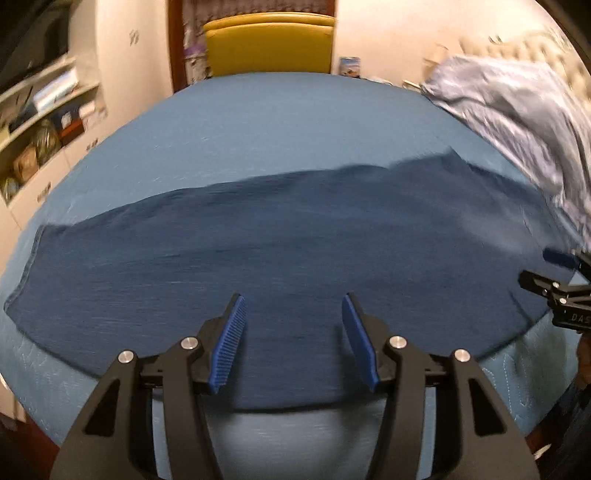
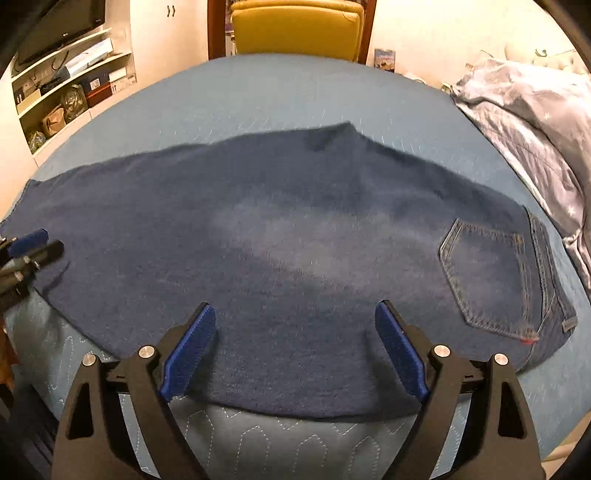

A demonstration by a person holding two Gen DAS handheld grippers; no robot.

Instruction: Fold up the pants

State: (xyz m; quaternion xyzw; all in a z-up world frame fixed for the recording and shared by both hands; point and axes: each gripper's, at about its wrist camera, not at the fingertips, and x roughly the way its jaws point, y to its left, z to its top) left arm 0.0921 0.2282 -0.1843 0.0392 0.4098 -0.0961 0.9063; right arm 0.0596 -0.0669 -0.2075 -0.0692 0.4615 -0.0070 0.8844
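While the pants lie flat across the blue quilted table cover, apparently already doubled leg on leg, the left wrist view records: left gripper, jaws spread wide, holding nothing, poised over the near edge of the denim about mid-length. Leg hems lie far left. Right gripper enters at the frame's right edge. A pale star-print cloth is heaped at the far right of the table.

Right wrist view: right gripper, jaws likewise spread and empty, above the near edge of the seat portion; back pocket and waistband to its right; left gripper at the left edge. Yellow chair beyond the table.

Risks, as judged:
- Pinching only the top layer would split the doubled legs and skew the fold.
- Catching the quilted cover with the denim would drag it along.
- Uneven lift between the two grippers would crease or twist the fold.
- A wide swing rightward may snag the star-print cloth.
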